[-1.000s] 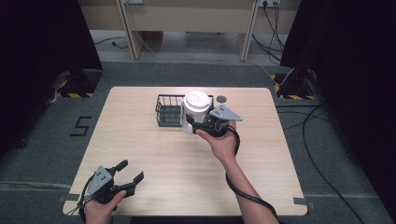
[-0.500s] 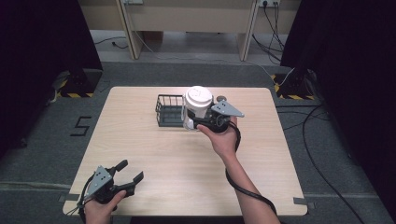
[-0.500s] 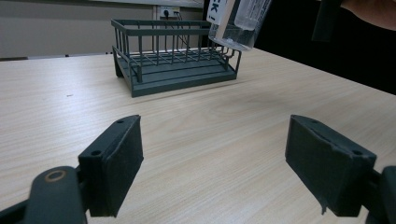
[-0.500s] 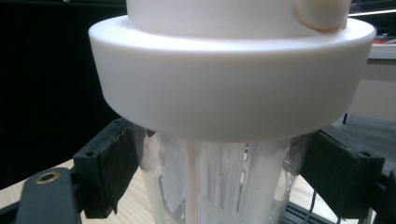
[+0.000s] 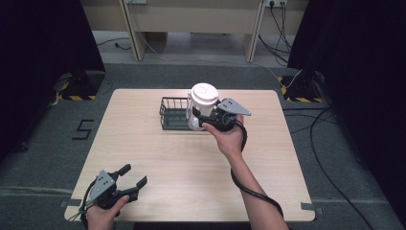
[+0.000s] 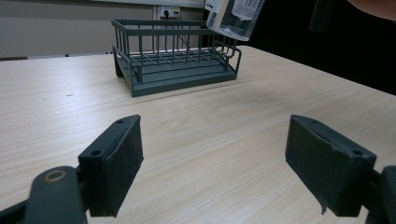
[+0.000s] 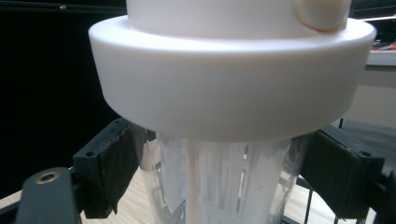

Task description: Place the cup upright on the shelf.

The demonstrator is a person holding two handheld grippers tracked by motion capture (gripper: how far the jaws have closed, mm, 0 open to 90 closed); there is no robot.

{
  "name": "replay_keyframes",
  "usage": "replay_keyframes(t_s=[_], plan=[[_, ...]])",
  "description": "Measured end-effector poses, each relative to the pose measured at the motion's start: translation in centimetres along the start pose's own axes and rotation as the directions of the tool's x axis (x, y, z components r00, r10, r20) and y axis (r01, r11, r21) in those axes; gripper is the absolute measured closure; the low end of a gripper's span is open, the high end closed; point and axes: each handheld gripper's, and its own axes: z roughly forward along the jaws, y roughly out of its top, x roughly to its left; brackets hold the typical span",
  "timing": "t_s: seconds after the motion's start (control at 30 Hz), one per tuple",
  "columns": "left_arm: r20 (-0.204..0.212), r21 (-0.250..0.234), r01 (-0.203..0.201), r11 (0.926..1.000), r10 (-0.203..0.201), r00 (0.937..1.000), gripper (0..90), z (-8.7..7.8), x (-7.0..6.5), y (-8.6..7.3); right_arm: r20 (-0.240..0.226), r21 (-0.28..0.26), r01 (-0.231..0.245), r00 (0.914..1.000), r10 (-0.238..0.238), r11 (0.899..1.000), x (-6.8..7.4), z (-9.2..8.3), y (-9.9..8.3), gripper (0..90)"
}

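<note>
Count of what is on and around the bench

One wooden bench point(image 5: 143, 143). One dark wire basket point(image 5: 173, 114) stands on it. One clear bottle point(image 5: 201, 108) carries one white lid point(image 5: 205, 92). Two tongs: the left tongs point(image 5: 131, 178) and the right tongs point(image 5: 197, 116), each with two black jaws and one grey three-cornered plate. Two hands, one per tongs. Two yellow-and-black striped blocks on the floor, one at either far corner of the bench. One number marking, a 5 point(image 5: 83, 129), on the floor
</note>
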Motion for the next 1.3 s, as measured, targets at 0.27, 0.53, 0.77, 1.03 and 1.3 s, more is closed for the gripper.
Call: replay_keyframes(t_s=[0.27, 0.53, 0.77, 1.03, 1.3], plan=[[-0.001, 0.0, 0.001, 1.0, -0.001, 1.0, 18.6, 0.0, 0.0, 0.0, 0.006, -0.01, 0.003, 1.0, -0.003, 1.0, -0.2, 0.4, 0.7, 17.3], [-0.002, 0.0, 0.002, 1.0, -0.002, 1.0, 18.5, 0.0, 0.0, 0.0, 0.011, -0.014, 0.004, 0.9999, -0.004, 1.0, -0.4, 0.7, 1.4, 17.2], [-0.002, -0.002, 0.003, 1.0, -0.003, 1.0, 18.6, -0.1, 0.0, 0.0, 0.016, -0.026, 0.007, 0.9998, -0.007, 1.0, -0.6, 1.2, 2.2, 17.3], [-0.003, -0.002, 0.003, 1.0, -0.003, 1.0, 18.6, -0.1, 0.1, 0.0, 0.027, -0.026, 0.008, 0.9996, -0.008, 1.0, -1.0, 1.8, 3.0, 17.3], [-0.002, -0.003, 0.003, 1.0, -0.003, 1.0, 18.6, -0.1, 0.0, 0.0, 0.04, -0.015, 0.002, 0.9992, -0.001, 1.0, -1.5, 2.8, 3.5, 17.2]])
